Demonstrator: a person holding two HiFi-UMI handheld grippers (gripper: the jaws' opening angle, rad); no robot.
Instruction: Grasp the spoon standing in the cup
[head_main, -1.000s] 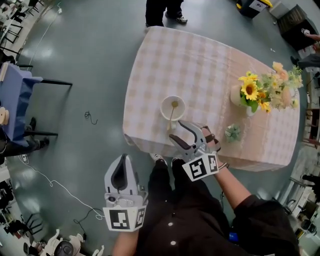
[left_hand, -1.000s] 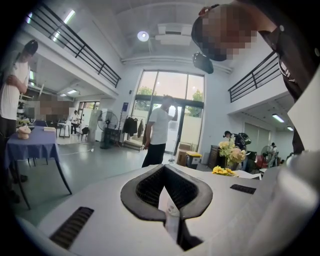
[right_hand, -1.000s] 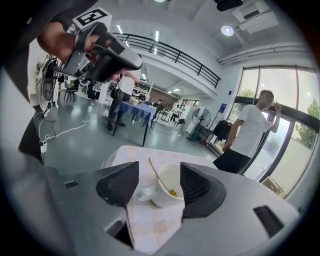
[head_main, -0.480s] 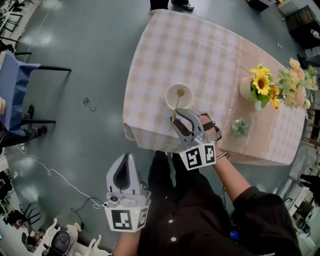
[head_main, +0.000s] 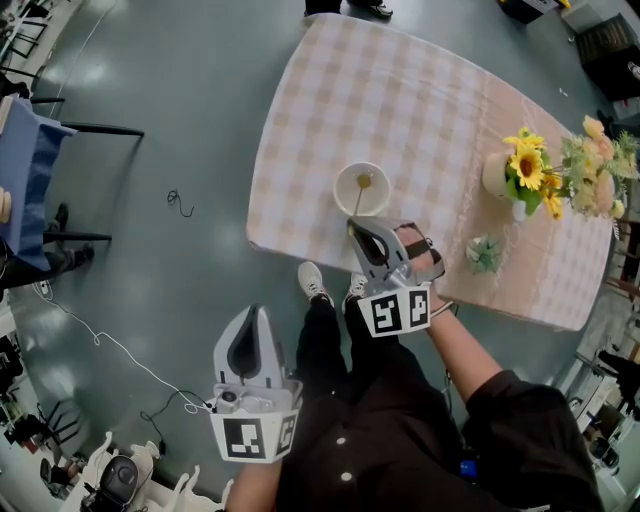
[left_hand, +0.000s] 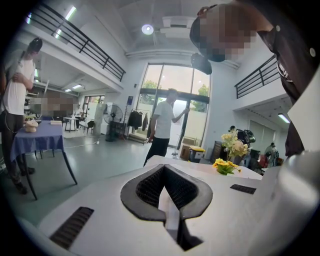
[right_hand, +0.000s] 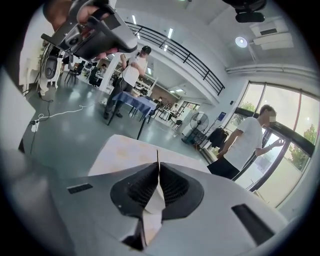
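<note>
The spoon (head_main: 357, 202) stands tilted in the cup (head_main: 339, 190), bowl end down inside it. Its long axis runs far to near: the handle leans over the cup's near rim, and its free end points toward the near table edge. The cup sits upright on the checked table (head_main: 420, 100), in its near-left part, just inside the near edge.

The right gripper (head_main: 352, 226) is at the cup's near side. Its jaws have just been closing and are pressed together on the handle's end. In the right gripper view, the spoon (right_hand: 157, 155) shows as a thin dark sliver rising between the meeting pad tips.

The left gripper (head_main: 254, 316) is off the table, near and to the left over the grey floor (head_main: 150, 150), well apart from the cup. In the left gripper view its jaws meet at the tips with nothing between them.

The flowers (head_main: 528, 172) stand on the table's right part, well apart from the cup
</note>
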